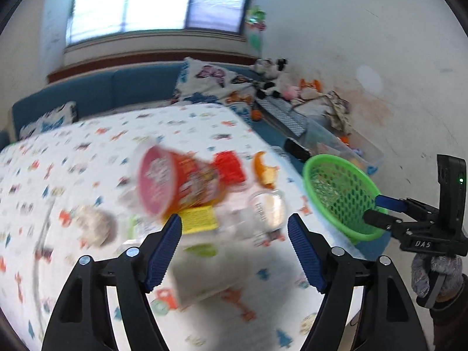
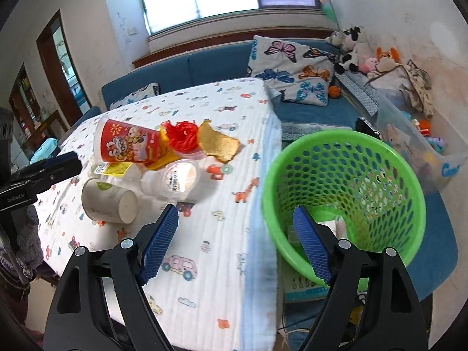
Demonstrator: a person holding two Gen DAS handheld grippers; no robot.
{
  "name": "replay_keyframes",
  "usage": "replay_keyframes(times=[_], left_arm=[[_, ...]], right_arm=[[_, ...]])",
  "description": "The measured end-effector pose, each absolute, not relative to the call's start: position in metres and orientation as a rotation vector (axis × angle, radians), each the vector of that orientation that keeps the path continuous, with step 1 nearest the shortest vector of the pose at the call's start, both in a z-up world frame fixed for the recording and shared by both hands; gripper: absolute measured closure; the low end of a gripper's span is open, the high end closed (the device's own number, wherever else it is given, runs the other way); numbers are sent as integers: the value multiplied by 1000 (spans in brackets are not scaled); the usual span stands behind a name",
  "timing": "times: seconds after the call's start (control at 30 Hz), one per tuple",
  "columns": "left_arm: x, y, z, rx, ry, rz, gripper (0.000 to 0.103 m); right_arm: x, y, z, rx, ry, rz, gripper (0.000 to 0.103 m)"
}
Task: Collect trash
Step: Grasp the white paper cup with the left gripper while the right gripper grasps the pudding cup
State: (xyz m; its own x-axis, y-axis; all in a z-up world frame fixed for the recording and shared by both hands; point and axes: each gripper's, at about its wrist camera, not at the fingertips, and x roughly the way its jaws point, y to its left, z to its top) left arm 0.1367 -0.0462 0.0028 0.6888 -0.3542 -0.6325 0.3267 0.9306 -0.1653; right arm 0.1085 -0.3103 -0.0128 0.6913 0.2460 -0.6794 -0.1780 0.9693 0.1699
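Observation:
Trash lies on the table's printed cloth [image 2: 222,234]: a red printed cup [image 2: 128,142] on its side, a white paper cup [image 2: 108,201] on its side, a clear lidded tub [image 2: 172,181], a red net [image 2: 181,136] and an orange peel [image 2: 219,144]. A green mesh basket [image 2: 380,175] stands just off the table's right edge. My right gripper [image 2: 235,242] is open, one finger over the cloth and the other over the basket's rim. The left wrist view is blurred. My left gripper [image 1: 235,248] is open above the white cup [image 1: 204,272], near the red cup [image 1: 175,184].
A blue sofa [image 2: 204,61] with a butterfly pillow [image 2: 292,67] runs behind the table. Plush toys [image 2: 359,52] and a clear bin of toys [image 2: 409,134] sit at the right wall. A gloved hand [image 1: 433,272] holds the right gripper [image 1: 377,207] at the basket [image 1: 330,161].

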Motion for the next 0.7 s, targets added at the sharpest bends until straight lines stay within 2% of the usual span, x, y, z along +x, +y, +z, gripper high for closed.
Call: replay_keyframes(times=[0.23, 0.7], left_arm=[[136, -17, -25, -95, 780, -356, 29], [150, -10, -61, -172, 859, -428, 30]], right_arm=[[117, -289, -18, 73, 792, 275, 22], [130, -261, -33, 44, 840, 323, 22]])
